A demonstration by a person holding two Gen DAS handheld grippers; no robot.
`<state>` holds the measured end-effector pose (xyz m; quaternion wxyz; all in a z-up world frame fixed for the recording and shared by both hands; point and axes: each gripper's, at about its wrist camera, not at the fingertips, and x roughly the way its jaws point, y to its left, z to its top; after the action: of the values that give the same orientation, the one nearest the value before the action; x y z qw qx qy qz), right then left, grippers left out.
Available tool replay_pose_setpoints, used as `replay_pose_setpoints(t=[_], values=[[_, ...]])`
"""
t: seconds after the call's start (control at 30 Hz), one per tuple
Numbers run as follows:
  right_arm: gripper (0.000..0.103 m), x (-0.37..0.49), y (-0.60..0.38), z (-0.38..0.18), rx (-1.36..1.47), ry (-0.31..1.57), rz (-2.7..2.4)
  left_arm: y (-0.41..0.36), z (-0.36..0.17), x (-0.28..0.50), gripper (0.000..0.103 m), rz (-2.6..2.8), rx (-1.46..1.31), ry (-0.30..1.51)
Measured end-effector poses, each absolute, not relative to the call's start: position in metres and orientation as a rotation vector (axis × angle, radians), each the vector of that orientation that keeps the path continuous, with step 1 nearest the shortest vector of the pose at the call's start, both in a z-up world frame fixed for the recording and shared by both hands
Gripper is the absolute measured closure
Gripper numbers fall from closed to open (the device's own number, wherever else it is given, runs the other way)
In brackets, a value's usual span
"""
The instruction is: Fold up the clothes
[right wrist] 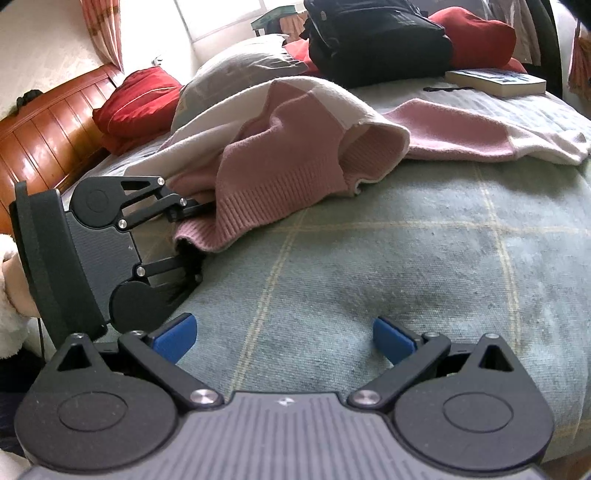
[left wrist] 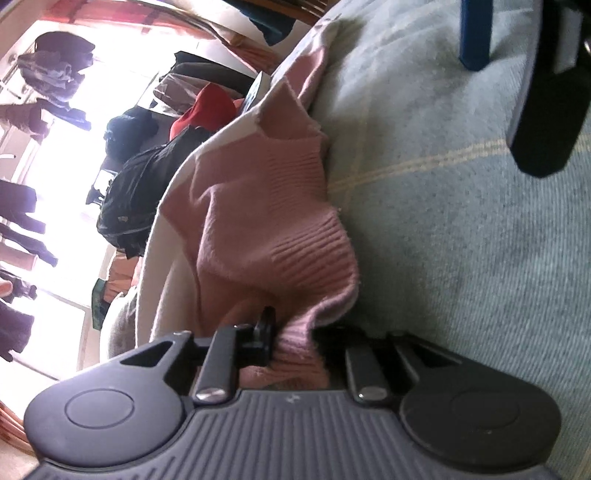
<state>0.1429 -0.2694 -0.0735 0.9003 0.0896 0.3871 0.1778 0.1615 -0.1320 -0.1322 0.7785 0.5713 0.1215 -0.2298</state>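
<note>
A pink and white knitted sweater (right wrist: pixel 295 147) lies rumpled on a grey-green checked bedspread (right wrist: pixel 369 258). It also fills the middle of the left wrist view (left wrist: pixel 258 206). My left gripper (left wrist: pixel 295 343) is shut on the sweater's ribbed pink hem; it shows from the side in the right wrist view (right wrist: pixel 188 236). My right gripper (right wrist: pixel 284 339), with blue pads (right wrist: pixel 177 336), is open and empty, low over bare bedspread in front of the sweater. One of its blue fingers (left wrist: pixel 474 33) shows at the top of the left wrist view.
A black bag (right wrist: pixel 376 33), red clothes (right wrist: pixel 476 33), a book (right wrist: pixel 495 81) and a grey pillow (right wrist: pixel 240 70) lie at the far side of the bed. A red cushion (right wrist: pixel 136 99) leans on the wooden headboard (right wrist: pixel 48 125) at left.
</note>
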Motion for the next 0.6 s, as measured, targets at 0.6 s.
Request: replay_pose_setpoints(t=[0.6], values=[[0.0,0.1439,-0.2681,-0.0754,0.179,0.801,0.364,-0.1253,-0.1307,0.1636,0.089,-0.504,1.227,0.264]])
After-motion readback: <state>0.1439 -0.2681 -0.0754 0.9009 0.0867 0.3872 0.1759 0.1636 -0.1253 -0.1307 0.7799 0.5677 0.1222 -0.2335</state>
